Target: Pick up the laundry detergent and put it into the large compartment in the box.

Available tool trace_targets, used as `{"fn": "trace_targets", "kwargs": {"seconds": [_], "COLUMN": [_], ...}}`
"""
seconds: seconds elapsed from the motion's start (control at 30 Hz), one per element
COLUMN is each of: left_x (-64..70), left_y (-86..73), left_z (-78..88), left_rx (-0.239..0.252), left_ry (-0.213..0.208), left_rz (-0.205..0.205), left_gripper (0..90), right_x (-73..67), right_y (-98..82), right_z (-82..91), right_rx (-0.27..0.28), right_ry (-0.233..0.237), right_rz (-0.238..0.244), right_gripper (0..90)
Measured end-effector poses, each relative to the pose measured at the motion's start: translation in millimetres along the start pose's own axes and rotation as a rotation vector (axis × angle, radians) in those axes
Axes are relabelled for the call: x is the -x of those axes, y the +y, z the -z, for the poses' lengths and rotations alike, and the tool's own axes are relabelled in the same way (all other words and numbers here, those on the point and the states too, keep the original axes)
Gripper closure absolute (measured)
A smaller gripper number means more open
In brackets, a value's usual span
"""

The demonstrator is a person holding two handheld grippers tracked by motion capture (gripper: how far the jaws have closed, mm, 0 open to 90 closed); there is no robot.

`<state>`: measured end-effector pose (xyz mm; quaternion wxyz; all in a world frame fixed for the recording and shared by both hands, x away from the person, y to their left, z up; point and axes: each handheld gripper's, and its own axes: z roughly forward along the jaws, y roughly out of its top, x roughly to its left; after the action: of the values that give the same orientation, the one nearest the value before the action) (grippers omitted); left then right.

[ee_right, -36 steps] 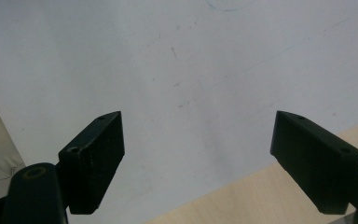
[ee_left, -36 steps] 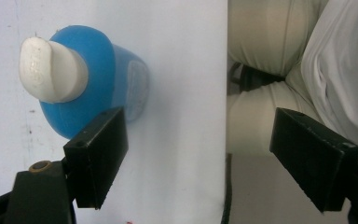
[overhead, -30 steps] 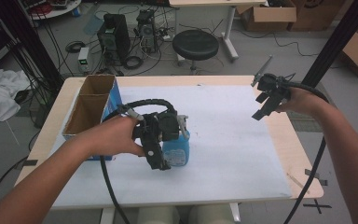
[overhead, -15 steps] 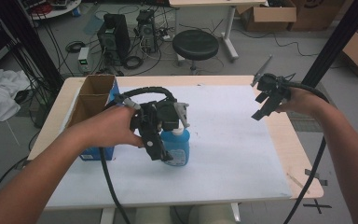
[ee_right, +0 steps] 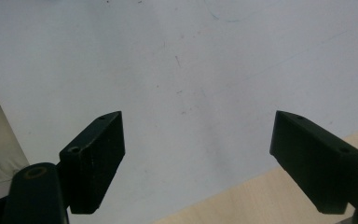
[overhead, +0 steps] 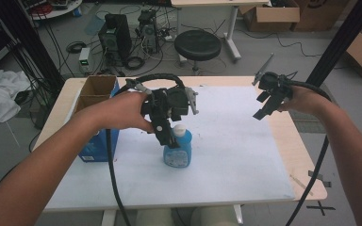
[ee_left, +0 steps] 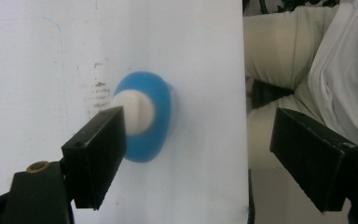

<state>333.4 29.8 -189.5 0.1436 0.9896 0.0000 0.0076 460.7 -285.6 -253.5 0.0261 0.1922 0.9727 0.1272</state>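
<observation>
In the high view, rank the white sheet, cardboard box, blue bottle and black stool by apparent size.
1. white sheet
2. cardboard box, partly behind the arm
3. black stool, farther off, so true size is unsure
4. blue bottle

No text, brand or number can be read anywhere. The blue bottle (overhead: 177, 151) carries a pale label on its front, too blurred to make out, and the blue box (overhead: 95, 143) at its nine o'clock has small white print low on its side, also illegible.
</observation>
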Motion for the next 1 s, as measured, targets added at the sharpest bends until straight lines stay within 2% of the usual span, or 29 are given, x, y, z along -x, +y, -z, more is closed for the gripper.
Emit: {"fn": "trace_targets", "kwargs": {"seconds": [0.2, 0.53, 0.67, 1.0], "left_x": [-15.3, -31.5, -34.8, -36.9], "left_y": [0.3, -1.9, -1.3, 6.3], "left_z": [-7.4, -19.9, -26.4, -44.1], "left_rx": [-0.006, -0.036, -0.035, -0.076], "left_ry": [-0.022, -0.022, -0.031, -0.040], "left_rz": [0.002, 0.011, 0.008, -0.021], "left_gripper": [19.6, 19.8, 19.8, 19.8], "right_x": [0.4, 2.4, 2.8, 2.8], "right_y": [1.1, 0.0, -0.1, 0.3], "right_z": [1.8, 2.0, 2.0, 0.9], "right_rx": [0.003, -0.003, -0.002, -0.005], "right_ry": [0.000, 0.002, 0.002, 0.004], "right_rz": [-0.004, -0.011, -0.014, -0.015], "right_gripper": [17.5, 17.8, 17.7, 17.7]}}
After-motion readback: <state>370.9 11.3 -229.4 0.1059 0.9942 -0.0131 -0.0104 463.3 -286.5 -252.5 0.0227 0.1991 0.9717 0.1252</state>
